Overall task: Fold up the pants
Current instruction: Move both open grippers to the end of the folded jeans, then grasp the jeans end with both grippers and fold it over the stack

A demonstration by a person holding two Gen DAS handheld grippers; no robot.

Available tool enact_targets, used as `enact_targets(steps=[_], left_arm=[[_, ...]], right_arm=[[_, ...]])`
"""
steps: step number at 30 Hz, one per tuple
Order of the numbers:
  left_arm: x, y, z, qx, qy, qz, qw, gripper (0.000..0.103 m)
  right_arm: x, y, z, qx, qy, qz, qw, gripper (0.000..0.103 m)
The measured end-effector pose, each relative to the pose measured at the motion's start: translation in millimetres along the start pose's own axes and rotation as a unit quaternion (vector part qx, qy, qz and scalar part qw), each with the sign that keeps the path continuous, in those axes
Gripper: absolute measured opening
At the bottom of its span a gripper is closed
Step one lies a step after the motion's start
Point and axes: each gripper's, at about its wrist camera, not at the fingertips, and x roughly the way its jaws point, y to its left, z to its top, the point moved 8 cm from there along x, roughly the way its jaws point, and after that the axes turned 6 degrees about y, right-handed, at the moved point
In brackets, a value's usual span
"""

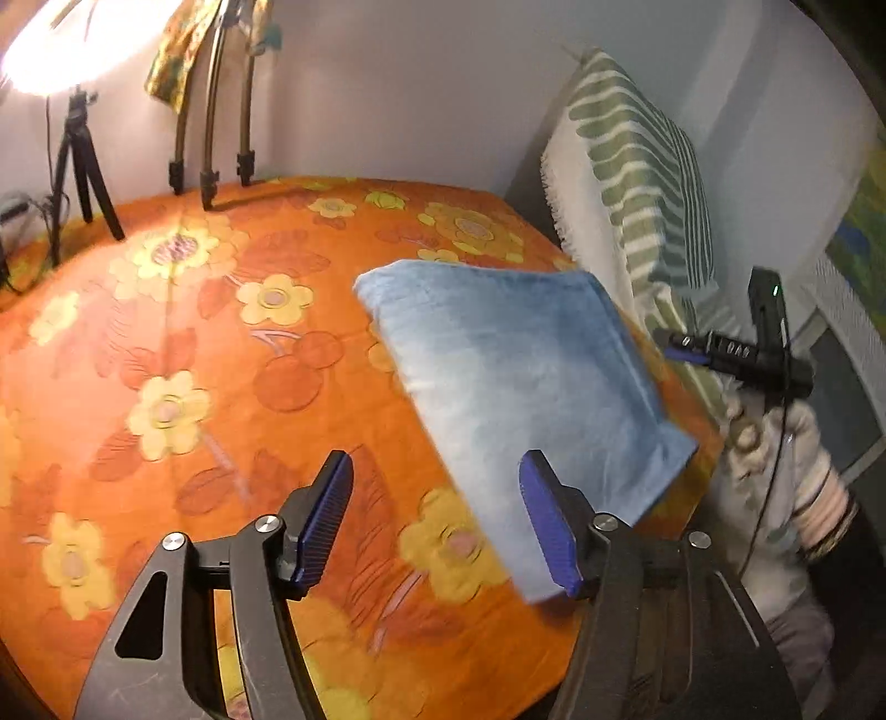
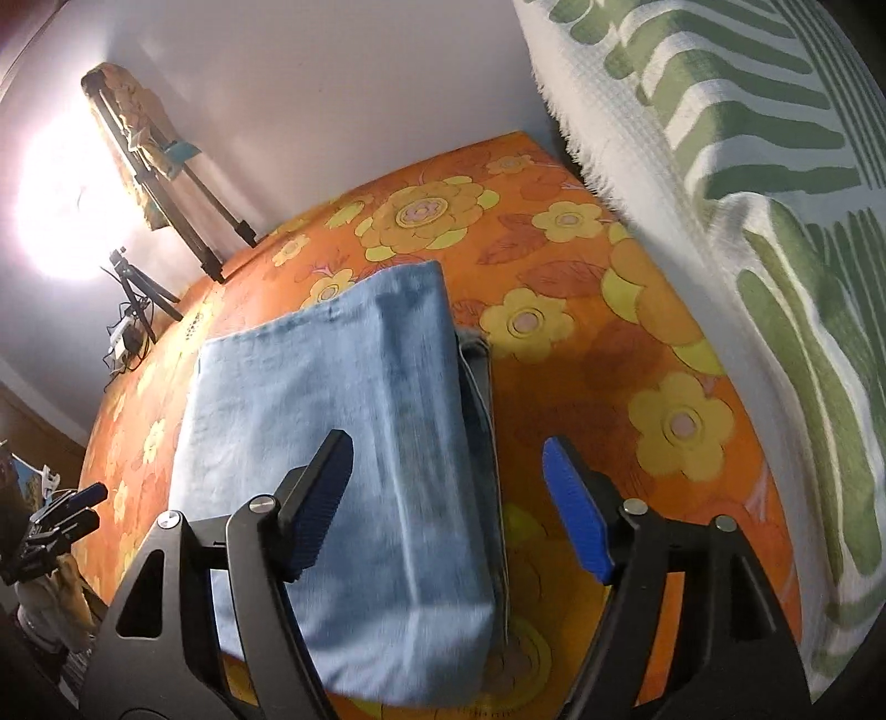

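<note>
The light blue denim pants [image 2: 354, 443] lie folded into a thick rectangular bundle on the orange bedsheet printed with yellow flowers [image 1: 183, 343], at centre in the right wrist view and right of centre in the left wrist view. The left gripper [image 1: 437, 515] has its blue ribbed pads apart with only bedsheet showing between them, the pants' near corner lying just behind the right-hand pad. The right gripper [image 2: 448, 498] also stands with its jaws wide, poised over the bundle's right-hand edge and clamped on nothing.

The fold looks close to done, so the step in hand is probably releasing and tidying. Doing it well means drawing both tools clear without dragging a pad across the top layer, then pressing the bundle flat if an edge lifts. A darker layer pokes out along the right side in the right wrist view (perhaps a waistband or seam), and squaring it under the top layer would neaten the result.

Motion blur softens the denim, so seams and pockets cannot be made out. The underside and inner layers are hidden. The green and white striped woven throw [image 2: 747, 232] covers whatever it drapes, and the bright lamp [image 1: 61, 39] at upper left washes out its surroundings.
</note>
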Motion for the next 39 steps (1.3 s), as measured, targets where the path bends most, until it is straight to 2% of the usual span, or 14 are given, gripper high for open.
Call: enact_targets(steps=[2, 7, 14, 21, 23, 24, 26, 27, 28, 33, 34, 36, 39], left_arm=[[10.2, -2.1, 7.0, -0.02, 0.002, -0.015, 0.9997, 0.062], [39.1, -4.9, 18.0, -0.026, 0.018, -0.013, 0.9994, 0.062], [74.2, 7.5, 33.7, -0.065, 0.026, -0.022, 0.9973, 0.063], [89.2, 7.7, 36.3, -0.061, 0.026, -0.024, 0.9975, 0.063], [91.8, 8.1, 36.6, -0.057, 0.025, -0.023, 0.9978, 0.063], [93.7, 9.1, 36.5, -0.059, 0.026, -0.024, 0.9976, 0.063], [97.3, 11.2, 36.9, -0.068, 0.028, -0.03, 0.9968, 0.063], [99.5, 12.1, 37.0, -0.074, 0.029, -0.033, 0.9963, 0.063], [101.1, 12.8, 37.0, -0.078, 0.028, -0.035, 0.9959, 0.063], [106.3, 8.9, 42.3, -0.078, 0.004, -0.034, 0.9964, 0.062], [108.2, 6.9, 43.4, -0.079, 0.002, -0.037, 0.9962, 0.055], [110.1, 5.2, 44.1, -0.083, -0.002, -0.029, 0.9961, 0.053], [108.8, 2.6, 46.4, -0.078, -0.008, -0.021, 0.9967, 0.045]], right_arm=[[10.6, -0.2, 4.8, 0.001, 0.007, 0.003, 1.0, 0.074], [36.8, -2.7, 14.0, -0.004, 0.025, 0.004, 1.0, 0.074], [60.5, -2.7, 27.6, -0.011, 0.034, 0.023, 0.999, 0.074], [72.7, 4.7, 16.8, -0.043, 0.043, 0.052, 0.997, 0.074], [71.3, 6.5, 14.4, -0.053, 0.041, 0.054, 0.996, 0.071], [70.6, 8.3, 12.7, -0.053, 0.043, 0.063, 0.996, 0.065], [69.8, 9.9, 11.7, -0.053, 0.044, 0.071, 0.995, 0.06], [71.0, 12.0, 10.3, -0.05, 0.051, 0.084, 0.994, 0.048], [71.5, 13.8, 8.7, -0.047, 0.054, 0.091, 0.993, 0.041], [71.6, 20.4, 4.4, -0.05, 0.049, 0.09, 0.993, 0.03], [71.1, 19.8, 4.3, -0.043, 0.048, 0.092, 0.994, 0.029], [69.7, 20.6, 3.6, -0.045, 0.046, 0.088, 0.994, 0.026], [69.1, 22.0, 2.8, -0.053, 0.045, 0.079, 0.994, 0.025]])
